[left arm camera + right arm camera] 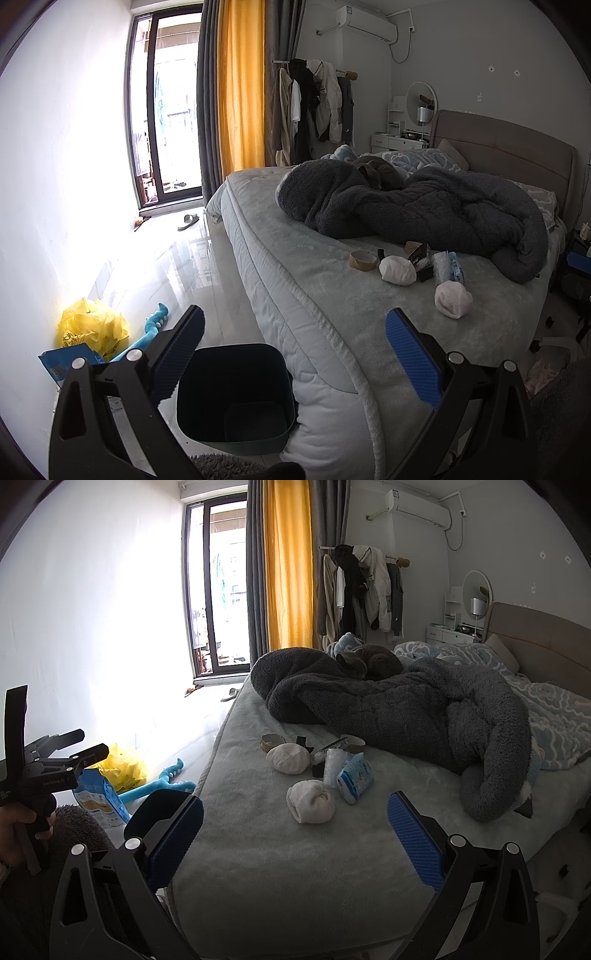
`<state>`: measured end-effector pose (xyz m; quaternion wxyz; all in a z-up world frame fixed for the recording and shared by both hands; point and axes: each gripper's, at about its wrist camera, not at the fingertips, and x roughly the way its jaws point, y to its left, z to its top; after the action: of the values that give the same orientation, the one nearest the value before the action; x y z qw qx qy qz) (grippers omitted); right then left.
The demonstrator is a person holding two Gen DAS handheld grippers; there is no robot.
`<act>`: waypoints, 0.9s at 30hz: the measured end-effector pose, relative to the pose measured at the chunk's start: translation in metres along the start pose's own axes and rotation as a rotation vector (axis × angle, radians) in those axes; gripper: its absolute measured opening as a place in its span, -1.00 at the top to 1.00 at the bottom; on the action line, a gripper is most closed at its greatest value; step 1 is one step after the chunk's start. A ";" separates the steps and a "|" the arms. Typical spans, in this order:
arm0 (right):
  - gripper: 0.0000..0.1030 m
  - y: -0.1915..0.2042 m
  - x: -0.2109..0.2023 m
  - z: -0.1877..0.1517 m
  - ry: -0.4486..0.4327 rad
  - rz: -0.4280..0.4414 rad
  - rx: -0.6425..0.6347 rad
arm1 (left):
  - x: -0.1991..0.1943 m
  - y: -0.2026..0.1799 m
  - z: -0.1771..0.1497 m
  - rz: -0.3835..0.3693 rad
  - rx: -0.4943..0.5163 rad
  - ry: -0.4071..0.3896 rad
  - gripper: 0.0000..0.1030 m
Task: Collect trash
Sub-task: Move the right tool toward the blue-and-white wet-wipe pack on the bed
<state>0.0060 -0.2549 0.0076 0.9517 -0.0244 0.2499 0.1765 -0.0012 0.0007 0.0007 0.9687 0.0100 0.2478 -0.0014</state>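
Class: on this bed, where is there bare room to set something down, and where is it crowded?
Free: the bare bedspread between the foot edge and the nearest white wad, and the strip along the window-side edge. Crowded: around the tape roll, tissue pack and second wad, against the grey blanket.

Both wrist cameras look across the bed (332,295) toward the window (218,590); the left sits lower, above the bin (236,391).

**Both grippers spread, nothing held**

The left gripper (293,354) has its blue-padded fingers (413,363) wide apart. The right gripper (295,838) is equally spread, its fingers (415,843) bare. In the right view, a hand (16,829) grips the left gripper's handle.
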 end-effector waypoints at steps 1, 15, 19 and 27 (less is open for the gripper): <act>-0.95 0.000 0.000 0.001 0.006 -0.005 -0.005 | 0.000 0.001 0.000 -0.004 -0.007 0.003 -0.94; -0.95 -0.032 0.029 -0.003 0.080 0.035 0.059 | 0.019 0.001 0.004 -0.124 0.020 0.013 -0.93; -0.95 -0.043 0.047 -0.001 0.099 0.039 0.049 | 0.036 -0.002 0.011 -0.151 0.028 0.022 -0.93; -0.95 -0.070 0.089 0.001 0.164 0.047 -0.006 | 0.075 -0.030 0.009 -0.286 0.113 0.090 -0.92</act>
<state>0.1029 -0.2914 -0.0377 0.9235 -0.0357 0.3271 0.1970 0.0688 -0.0297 -0.0284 0.9445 0.0292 0.2894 -0.1527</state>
